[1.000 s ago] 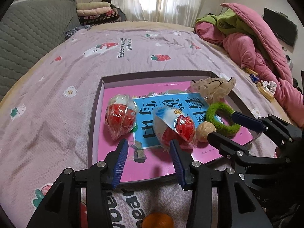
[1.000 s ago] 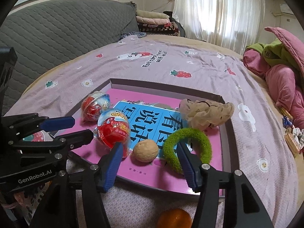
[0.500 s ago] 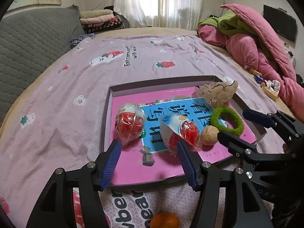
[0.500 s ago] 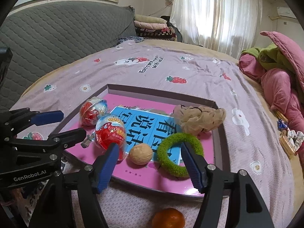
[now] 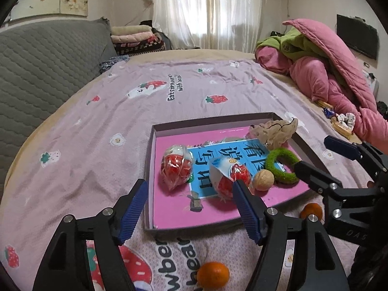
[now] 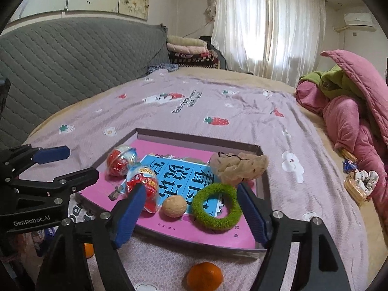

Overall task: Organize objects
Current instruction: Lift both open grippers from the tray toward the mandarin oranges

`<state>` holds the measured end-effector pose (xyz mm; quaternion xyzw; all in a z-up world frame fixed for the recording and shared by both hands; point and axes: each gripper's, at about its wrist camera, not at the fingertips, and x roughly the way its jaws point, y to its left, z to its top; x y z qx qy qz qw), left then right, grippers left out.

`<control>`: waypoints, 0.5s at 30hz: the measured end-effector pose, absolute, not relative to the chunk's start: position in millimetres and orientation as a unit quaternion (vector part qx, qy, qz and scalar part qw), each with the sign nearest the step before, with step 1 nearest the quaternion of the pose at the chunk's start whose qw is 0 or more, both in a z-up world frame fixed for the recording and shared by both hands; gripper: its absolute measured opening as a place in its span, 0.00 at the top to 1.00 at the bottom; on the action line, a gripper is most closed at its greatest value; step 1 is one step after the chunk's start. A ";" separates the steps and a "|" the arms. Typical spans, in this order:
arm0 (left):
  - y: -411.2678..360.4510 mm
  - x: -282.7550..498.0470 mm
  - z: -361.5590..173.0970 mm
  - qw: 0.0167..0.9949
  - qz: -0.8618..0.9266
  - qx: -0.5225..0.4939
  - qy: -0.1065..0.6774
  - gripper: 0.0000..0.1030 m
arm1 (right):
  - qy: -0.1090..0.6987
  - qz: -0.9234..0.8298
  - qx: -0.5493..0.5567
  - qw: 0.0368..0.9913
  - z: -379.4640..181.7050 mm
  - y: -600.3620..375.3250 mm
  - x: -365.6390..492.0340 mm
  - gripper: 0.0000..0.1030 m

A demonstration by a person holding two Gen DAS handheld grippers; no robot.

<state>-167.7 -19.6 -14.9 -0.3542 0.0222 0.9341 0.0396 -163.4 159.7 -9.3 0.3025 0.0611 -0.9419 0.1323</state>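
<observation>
A shallow grey box [image 5: 149,165] [image 6: 184,135] with a pink book in it lies on the bed. It holds two red wrapped toy eggs [image 5: 175,167] [image 5: 229,175], a walnut [image 5: 263,181] [image 6: 174,206], a green ring scrunchie [image 5: 281,163] [image 6: 217,209] and a beige scrunchie [image 5: 274,131] [image 6: 238,167]. Two tangerines [image 5: 213,274] [image 5: 311,211] lie on the sheet outside the box's near edge; one shows in the right wrist view [image 6: 205,276]. My left gripper [image 5: 188,211] is open and empty, in front of the box. My right gripper [image 6: 190,214] is open and empty, above the near edge.
A grey quilted headboard [image 5: 36,72] stands at the left. A pile of pink and green quilts [image 5: 327,68] lies at the right, with small wrapped items [image 6: 359,181] beside it. Folded blankets [image 6: 189,48] are stacked at the far end by the curtains.
Both grippers have drawn back and up from the box, so it looks smaller and farther. Both tangerines now show. The jaws stay open. Nothing in the box has moved.
</observation>
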 end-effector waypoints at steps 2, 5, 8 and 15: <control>-19.2 -162.1 -13.2 0.040 0.934 -0.354 0.021 0.29 | 0.062 -0.943 0.298 0.133 -5.6 161.2 -157.0 0.23; -18.6 -151.4 -10.4 0.040 0.936 -0.350 0.018 0.28 | 0.059 -0.946 0.291 0.134 -1.3 165.4 -147.6 0.22; -18.3 -141.3 -9.5 0.037 0.937 -0.346 0.016 0.28 | 0.050 -0.949 0.282 0.131 2.3 173.1 -135.6 0.18; -15.8 -122.0 -17.6 0.030 0.934 -0.355 0.016 0.28 | 0.043 -0.952 0.279 0.116 4.2 188.6 -115.9 0.18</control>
